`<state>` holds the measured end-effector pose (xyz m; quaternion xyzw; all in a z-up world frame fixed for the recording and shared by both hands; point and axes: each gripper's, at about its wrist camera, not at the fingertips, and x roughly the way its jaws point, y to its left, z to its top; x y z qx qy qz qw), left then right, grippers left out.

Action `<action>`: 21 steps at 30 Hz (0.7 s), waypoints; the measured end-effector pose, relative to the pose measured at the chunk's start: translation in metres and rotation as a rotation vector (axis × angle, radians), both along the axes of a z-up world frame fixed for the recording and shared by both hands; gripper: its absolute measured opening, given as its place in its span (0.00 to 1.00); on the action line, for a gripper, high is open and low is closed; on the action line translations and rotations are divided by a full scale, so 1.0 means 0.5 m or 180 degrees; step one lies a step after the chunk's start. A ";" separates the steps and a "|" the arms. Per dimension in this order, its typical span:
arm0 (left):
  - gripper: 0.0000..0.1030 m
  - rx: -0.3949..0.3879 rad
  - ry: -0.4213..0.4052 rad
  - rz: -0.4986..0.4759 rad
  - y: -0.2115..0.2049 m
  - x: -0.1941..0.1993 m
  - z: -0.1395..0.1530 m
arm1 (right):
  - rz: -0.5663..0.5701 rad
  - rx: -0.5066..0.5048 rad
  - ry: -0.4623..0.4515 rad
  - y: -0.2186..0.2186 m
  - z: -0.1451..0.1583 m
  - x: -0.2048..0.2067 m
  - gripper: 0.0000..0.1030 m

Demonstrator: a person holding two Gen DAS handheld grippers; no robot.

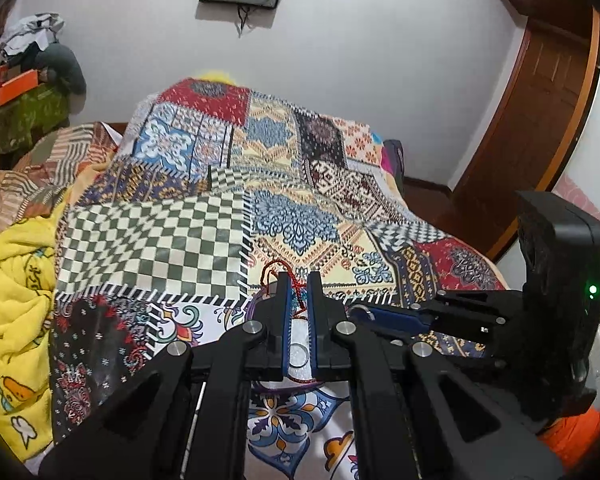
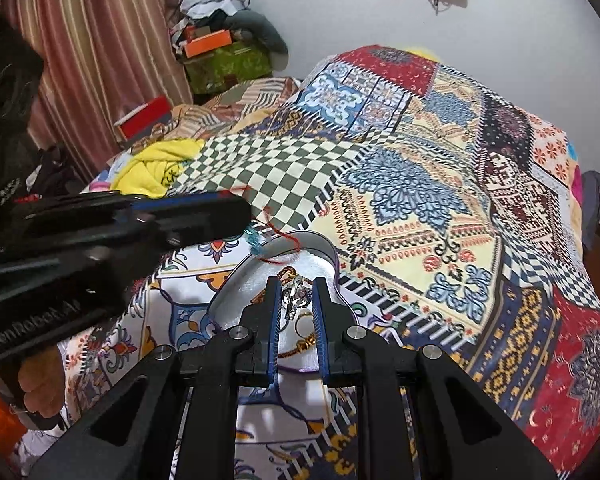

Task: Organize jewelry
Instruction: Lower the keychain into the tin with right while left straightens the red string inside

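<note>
— Silver-coloured tray (image 2: 320, 260), heart-like in outline, lies on the patchwork bedspread (image 2: 440, 200); which hand-held gripper sits nearer its contents?

— Right hand-held gripper (image 2: 296, 300), by my reading. Its blue-padded jaws stand close together and appear clamped on a silver ring (image 2: 296, 294), directly over the tray's floor, with a gold chain (image 2: 300, 346) lying on the tray just below.

— And the left one?

— Left hand-held gripper (image 1: 299, 296) is nearly closed on a red cord (image 1: 298, 292), which loops out past the fingertips. From the right wrist view the cord (image 2: 284, 246) trails over the tray's far rim, a small teal bead (image 2: 255, 240) hanging from it.

— So the relation that matters?

— Both pieces hang above or at the same tray: ring over the middle, cord at the far-left edge. The cord's long axis runs roughly across the rim, away from the right gripper. I judge the two must be kept apart, or cord and ring may tangle.

— Is the ring touching the tray?

— Cannot tell.
</note>
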<state>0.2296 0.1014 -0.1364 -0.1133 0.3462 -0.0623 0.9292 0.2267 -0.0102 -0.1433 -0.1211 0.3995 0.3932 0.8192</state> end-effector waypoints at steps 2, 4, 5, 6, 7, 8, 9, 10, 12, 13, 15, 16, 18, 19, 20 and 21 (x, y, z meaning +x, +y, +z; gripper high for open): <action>0.05 -0.0063 0.0107 -0.0032 0.005 0.018 -0.019 | 0.0039 -0.0051 0.0006 0.007 -0.007 0.004 0.13; 0.05 -0.0146 0.0219 -0.0075 0.012 0.036 -0.037 | 0.0078 -0.0104 0.0005 0.013 -0.014 0.006 0.13; 0.05 -0.0164 0.0254 -0.0083 0.015 0.042 -0.044 | 0.0089 -0.0129 0.0001 0.016 -0.017 0.007 0.13; 0.05 -0.0172 0.0288 -0.0091 0.017 0.049 -0.051 | 0.0100 -0.0146 0.0006 0.019 -0.020 0.007 0.13; 0.05 -0.0173 0.0321 -0.0085 0.021 0.056 -0.058 | 0.0108 -0.0156 0.0020 0.021 -0.024 0.010 0.13; 0.05 -0.0180 0.0341 -0.0093 0.022 0.060 -0.062 | 0.0113 -0.0160 0.0035 0.021 -0.026 0.012 0.13; 0.05 -0.0193 0.0370 -0.0111 0.024 0.066 -0.068 | 0.0117 -0.0169 0.0050 0.022 -0.029 0.014 0.13; 0.05 -0.0192 0.0389 -0.0117 0.024 0.068 -0.072 | 0.0120 -0.0177 0.0059 0.023 -0.032 0.016 0.13; 0.05 -0.0181 0.0425 -0.0136 0.024 0.075 -0.079 | 0.0121 -0.0188 0.0077 0.024 -0.037 0.022 0.13; 0.05 -0.0177 0.0438 -0.0153 0.023 0.077 -0.082 | 0.0123 -0.0194 0.0088 0.025 -0.039 0.024 0.13; 0.05 -0.0146 0.0449 -0.0174 0.019 0.079 -0.085 | 0.0131 -0.0200 0.0114 0.025 -0.043 0.028 0.13; 0.05 -0.0137 0.0454 -0.0179 0.018 0.081 -0.085 | 0.0139 -0.0199 0.0135 0.025 -0.045 0.029 0.13; 0.05 -0.0114 0.0469 -0.0193 0.014 0.083 -0.087 | 0.0157 -0.0196 0.0163 0.026 -0.048 0.030 0.13; 0.05 -0.0103 0.0478 -0.0200 0.013 0.084 -0.088 | 0.0172 -0.0202 0.0174 0.026 -0.049 0.030 0.13; 0.05 -0.0094 0.0486 -0.0208 0.011 0.085 -0.088 | 0.0181 -0.0210 0.0173 0.027 -0.050 0.029 0.13; 0.05 -0.0088 0.0493 -0.0213 0.011 0.084 -0.088 | 0.0187 -0.0215 0.0170 0.027 -0.051 0.029 0.13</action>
